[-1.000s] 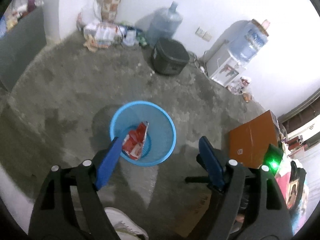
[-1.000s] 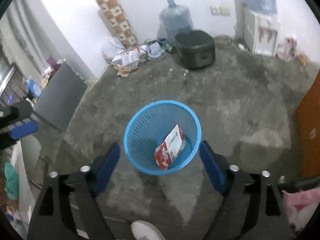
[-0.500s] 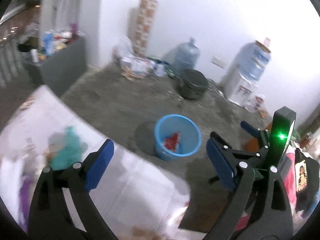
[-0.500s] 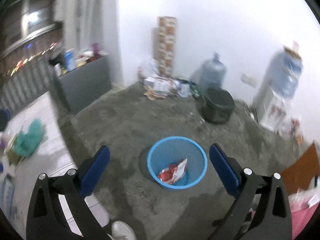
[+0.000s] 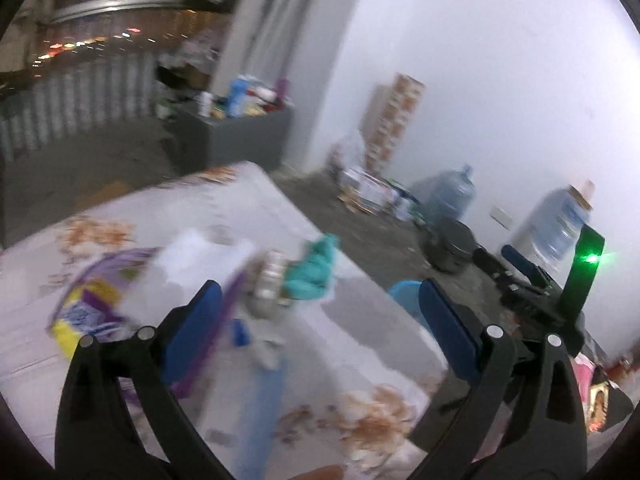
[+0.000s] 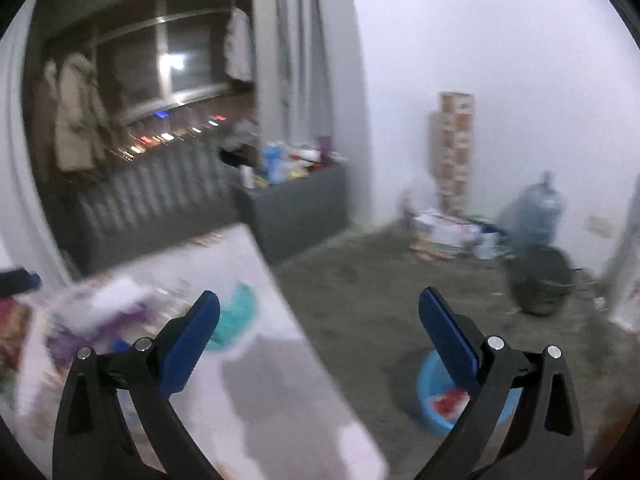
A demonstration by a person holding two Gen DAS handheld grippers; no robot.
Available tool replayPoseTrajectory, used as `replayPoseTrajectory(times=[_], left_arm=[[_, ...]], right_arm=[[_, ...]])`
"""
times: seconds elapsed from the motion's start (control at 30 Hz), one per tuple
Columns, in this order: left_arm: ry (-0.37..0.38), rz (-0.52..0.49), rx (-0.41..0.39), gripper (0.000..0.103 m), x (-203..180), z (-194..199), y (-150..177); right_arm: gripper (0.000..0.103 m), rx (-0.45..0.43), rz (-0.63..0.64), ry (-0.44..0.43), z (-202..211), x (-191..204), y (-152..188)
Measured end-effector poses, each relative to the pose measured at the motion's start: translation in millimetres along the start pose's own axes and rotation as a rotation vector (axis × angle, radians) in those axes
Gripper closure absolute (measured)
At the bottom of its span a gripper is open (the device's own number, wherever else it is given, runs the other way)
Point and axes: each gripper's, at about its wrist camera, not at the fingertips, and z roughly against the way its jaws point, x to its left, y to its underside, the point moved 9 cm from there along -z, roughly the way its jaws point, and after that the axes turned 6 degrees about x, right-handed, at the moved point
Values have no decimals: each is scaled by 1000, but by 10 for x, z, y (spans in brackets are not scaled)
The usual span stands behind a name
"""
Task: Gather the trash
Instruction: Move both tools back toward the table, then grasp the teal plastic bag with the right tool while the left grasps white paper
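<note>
My left gripper (image 5: 316, 312) is open and empty above a white table (image 5: 352, 320) strewn with blurred trash: a purple-and-yellow wrapper (image 5: 88, 308), a white paper (image 5: 200, 256), a teal crumpled piece (image 5: 316, 268). The blue bin (image 5: 404, 300) peeks out past the table's edge. My right gripper (image 6: 320, 320) is open and empty over the table's corner (image 6: 280, 360). The blue bin (image 6: 436, 404) stands on the floor at lower right with a red wrapper (image 6: 448, 400) inside. The teal piece (image 6: 236, 316) lies by my right gripper's left finger.
A black pot (image 5: 452, 248), water jugs (image 5: 452, 196) and a litter pile (image 5: 372, 196) stand along the far wall. A grey cabinet (image 6: 296, 208) with bottles on top stands behind the table. My right gripper shows in the left wrist view (image 5: 532, 276).
Both grippers swung up and left, away from the bin and over the table. The bin moved from the centre of both views to the lower right.
</note>
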Motion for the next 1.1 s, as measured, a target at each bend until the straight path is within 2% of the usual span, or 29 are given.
replayPoseTrajectory(times=[0.17,0.33,0.43,0.6,0.67,0.8,0.97,1.1], left_arm=[[-85,21,-70,9,426,233,1],[-138,-18,-83,9,628,255,5],[-151,-36,-70,9,677,163,-31],[-162,-44,-33,9,784,-28,-40],[-183,-47,-12,15,856,-120,-57],[-179,-27,61,29,1006,-391,-66],[-199,15,162,45,1243,-725,-21],[-238,6,218,50,1350,-914,34]], right_arm=[[6,52,-37,-113,-227,314,-30],[6,134,-73,-195,-430,502,3],[8,189,-95,-235,-629,570,36],[17,306,-156,-273,-970,688,169],[18,360,-189,-280,-1113,727,245],[20,448,-243,-283,-1364,765,370],[25,521,-311,-283,-1637,728,484],[34,586,-380,-292,-1851,709,614]])
